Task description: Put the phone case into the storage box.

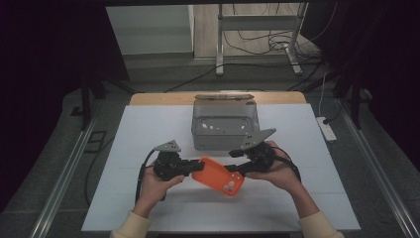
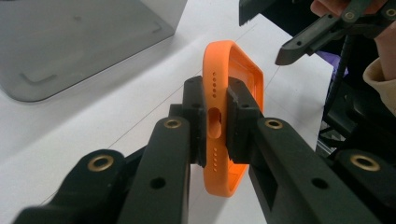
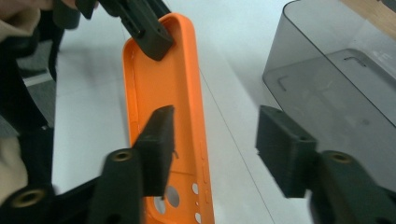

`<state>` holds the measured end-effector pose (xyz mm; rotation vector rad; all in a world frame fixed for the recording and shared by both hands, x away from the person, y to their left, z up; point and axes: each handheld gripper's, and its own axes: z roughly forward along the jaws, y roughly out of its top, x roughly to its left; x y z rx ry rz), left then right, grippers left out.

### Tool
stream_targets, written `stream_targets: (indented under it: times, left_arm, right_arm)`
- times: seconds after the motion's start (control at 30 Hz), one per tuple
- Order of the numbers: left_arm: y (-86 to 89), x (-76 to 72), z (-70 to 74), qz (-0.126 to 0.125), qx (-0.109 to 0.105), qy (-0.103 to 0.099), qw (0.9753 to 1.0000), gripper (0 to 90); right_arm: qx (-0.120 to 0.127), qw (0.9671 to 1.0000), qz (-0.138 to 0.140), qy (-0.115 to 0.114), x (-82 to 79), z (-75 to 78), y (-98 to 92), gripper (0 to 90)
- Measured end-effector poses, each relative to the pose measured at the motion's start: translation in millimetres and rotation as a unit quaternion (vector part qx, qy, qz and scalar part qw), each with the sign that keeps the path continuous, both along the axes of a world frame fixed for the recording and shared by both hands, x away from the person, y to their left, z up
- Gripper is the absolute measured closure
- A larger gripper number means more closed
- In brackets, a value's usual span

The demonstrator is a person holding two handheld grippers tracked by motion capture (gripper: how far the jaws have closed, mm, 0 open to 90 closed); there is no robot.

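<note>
An orange phone case [image 1: 218, 176] is held slightly above the white table, tilted. My left gripper [image 2: 216, 112] is shut on the case's [image 2: 219, 56] bottom end, with its pads on either side of the port cut-out. My right gripper [image 3: 219, 149] stands open at the camera-hole end of the case [image 3: 163, 84]. Its left jaw is over the case's hollow inside and its right jaw is out over the table, with the case's side edge between them. In the high view the left gripper [image 1: 194, 167] and right gripper [image 1: 236, 170] face each other across the case.
A grey see-through box [image 1: 225, 124] with its lid open stands just behind the grippers at the middle of the white table [image 1: 148, 129]. The same box [image 3: 336, 79] lies close to the right of my right jaw. A power strip [image 1: 327, 128] sits off the table's right edge.
</note>
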<state>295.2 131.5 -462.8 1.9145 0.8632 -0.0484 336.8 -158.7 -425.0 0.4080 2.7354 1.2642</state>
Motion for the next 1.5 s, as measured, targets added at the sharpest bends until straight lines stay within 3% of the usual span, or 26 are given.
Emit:
stream_targets:
  times: [0.23,0.47,0.8,1.5]
  left_arm:
    - [2.6,0.1,0.8,0.0,-0.003,-0.005,1.0,80.6]
    - [3.8,-0.3,1.6,0.002,-0.006,-0.008,0.9999,80.6]
    - [5.1,-0.6,2.3,0.003,-0.01,-0.014,0.9999,80.6]
    - [4.3,-2.1,3.6,0.002,-0.013,-0.026,0.9996,80.6]
  right_arm:
    - [0.042,0.9985,-0.016,0.032,6.9,-3.9,-8.6,29.5]
    - [0.056,0.9964,-0.025,0.058,12.0,-10.8,-12.4,25.2]
    - [0.065,0.9941,-0.024,0.084,15.1,-17.4,-13.0,23.2]
    - [0.063,0.9931,-0.011,0.098,14.2,-23.6,-7.6,24.2]
